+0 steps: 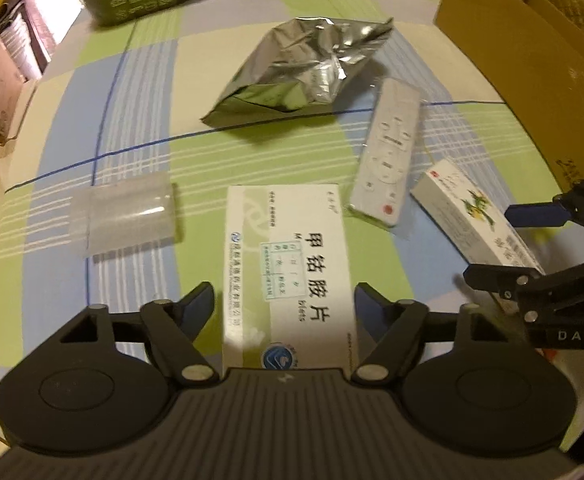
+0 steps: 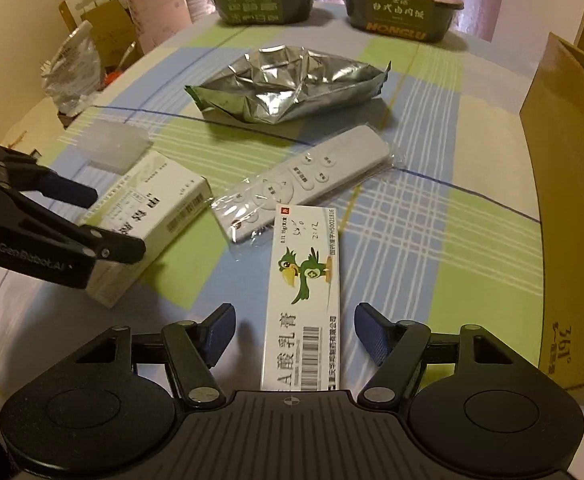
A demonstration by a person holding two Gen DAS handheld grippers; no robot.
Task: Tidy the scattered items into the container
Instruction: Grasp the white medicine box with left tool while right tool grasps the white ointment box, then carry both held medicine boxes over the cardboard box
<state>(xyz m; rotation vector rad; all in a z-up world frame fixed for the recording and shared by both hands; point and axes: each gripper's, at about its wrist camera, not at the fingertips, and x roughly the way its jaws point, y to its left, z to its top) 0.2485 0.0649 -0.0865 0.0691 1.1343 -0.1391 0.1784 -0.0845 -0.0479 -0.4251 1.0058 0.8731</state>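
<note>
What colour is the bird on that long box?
Green, with a yellow beak, on the long white box; clearest in the right wrist view.

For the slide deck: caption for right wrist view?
Open right gripper straddles the bird-printed ointment box on the checked tablecloth.

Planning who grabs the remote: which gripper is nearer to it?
Right. The right gripper straddles the ointment box touching the remote; the left gripper is farther left.

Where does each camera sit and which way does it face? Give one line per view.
Left wrist: on the left claw, open over the tablet box; right claw at right.
Right wrist: on the right claw, open over the ointment box; left claw at left.
Shared: remote, foil bag, cardboard box.
</note>
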